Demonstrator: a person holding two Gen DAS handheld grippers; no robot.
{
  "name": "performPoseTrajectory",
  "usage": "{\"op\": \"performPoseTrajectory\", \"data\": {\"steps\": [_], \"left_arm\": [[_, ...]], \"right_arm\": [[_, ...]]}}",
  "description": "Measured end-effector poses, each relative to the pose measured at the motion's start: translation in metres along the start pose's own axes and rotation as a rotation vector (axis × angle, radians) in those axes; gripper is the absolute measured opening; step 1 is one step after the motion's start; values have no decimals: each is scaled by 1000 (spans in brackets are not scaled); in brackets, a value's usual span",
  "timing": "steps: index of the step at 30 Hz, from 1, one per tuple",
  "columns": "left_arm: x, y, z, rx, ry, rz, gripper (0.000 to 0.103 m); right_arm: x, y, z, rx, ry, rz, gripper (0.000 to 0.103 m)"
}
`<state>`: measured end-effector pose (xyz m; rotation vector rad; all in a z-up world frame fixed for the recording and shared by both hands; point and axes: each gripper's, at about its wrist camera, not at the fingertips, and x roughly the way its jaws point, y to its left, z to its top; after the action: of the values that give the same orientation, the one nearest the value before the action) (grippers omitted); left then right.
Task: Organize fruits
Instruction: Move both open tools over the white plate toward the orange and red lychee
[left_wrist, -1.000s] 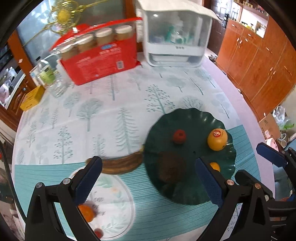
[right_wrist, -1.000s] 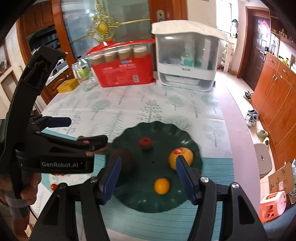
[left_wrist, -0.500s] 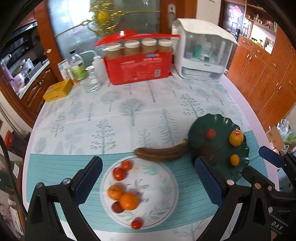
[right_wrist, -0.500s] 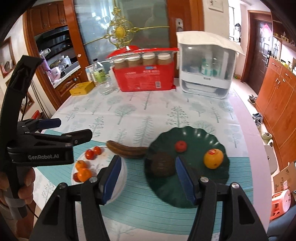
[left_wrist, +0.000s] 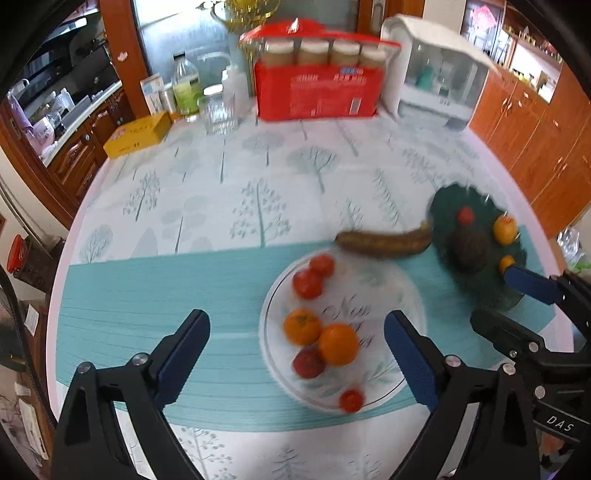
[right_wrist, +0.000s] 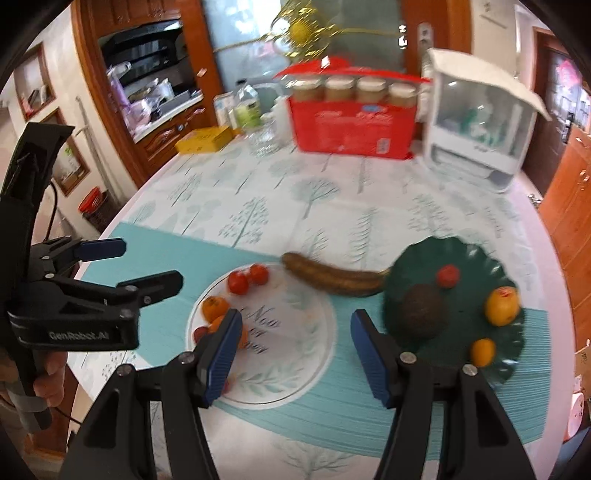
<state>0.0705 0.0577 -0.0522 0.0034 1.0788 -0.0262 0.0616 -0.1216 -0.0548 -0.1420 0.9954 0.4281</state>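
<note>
Teal-banded tablecloth (left_wrist: 147, 295) fills my lower frames, and on it sit two dishes: the white plate (left_wrist: 399, 284) centre-low in the left wrist view, and the dark green scalloped plate (right_wrist: 476, 258) right of centre in the right wrist view. Between them lies the brown banana (right_wrist: 332, 277), long axis running left-right across the frame, its tip touching the green plate's rim.

From my left gripper (left_wrist: 295, 354) the white plate's oranges and tomatoes lie straight ahead, just above and between the fingertips; the jaws are closing from wide with nothing between them. My right gripper (right_wrist: 295, 347) stands half apart and empty, over the white plate's right side, with the banana just above it and the green plate off to the right.

I judge either hand could reach the white plate's fruit; the left is squarer to the nearer orange (left_wrist: 338, 343).
</note>
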Motion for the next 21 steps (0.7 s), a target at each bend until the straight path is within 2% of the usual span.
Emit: {"op": "performPoseTrajectory", "data": {"steps": [5,12,21], "left_arm": [[27,17,-22,29,61,-30,82],[55,38,-42,71,103,-43,60],[77,44,-56,131,142,-67,59]], "right_arm": [[32,23,-10,-10,58,39,61],[76,37,-15,18,131,81,61],[119,41,-13,103,197,139,60]]}}
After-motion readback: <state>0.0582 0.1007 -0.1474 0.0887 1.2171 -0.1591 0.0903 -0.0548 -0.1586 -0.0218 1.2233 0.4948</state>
